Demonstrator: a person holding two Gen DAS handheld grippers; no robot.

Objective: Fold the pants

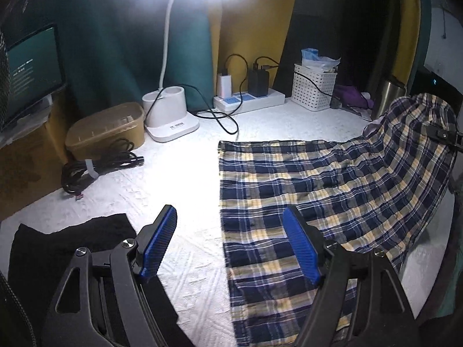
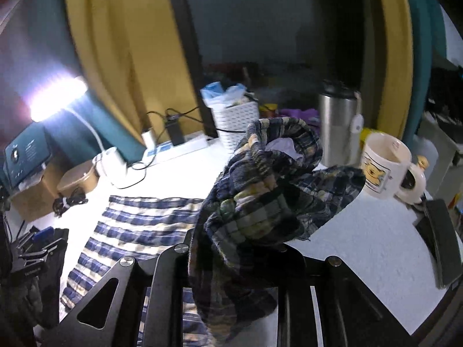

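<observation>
The plaid pants (image 1: pixel 318 179) in navy, white and yellow lie on the white table cover (image 1: pixel 179 179), their right end lifted off the surface. My left gripper (image 1: pixel 231 243) is open and empty, its blue pads low over the pants' left edge. My right gripper (image 2: pixel 243 231) is shut on the bunched waist end of the pants (image 2: pixel 260 190) and holds it above the table; its fingers are hidden by the cloth. It shows in the left wrist view at the far right (image 1: pixel 442 136).
A black cloth (image 1: pixel 72 245) lies at front left. A cable bundle (image 1: pixel 95 170), a brown box (image 1: pixel 107 130), a lamp base (image 1: pixel 170 115), a power strip (image 1: pixel 249 98) and a white basket (image 1: pixel 312 86) line the back. A steel flask (image 2: pixel 338 127), a mug (image 2: pixel 385 164) and a black case (image 2: pixel 442 240) stand at right.
</observation>
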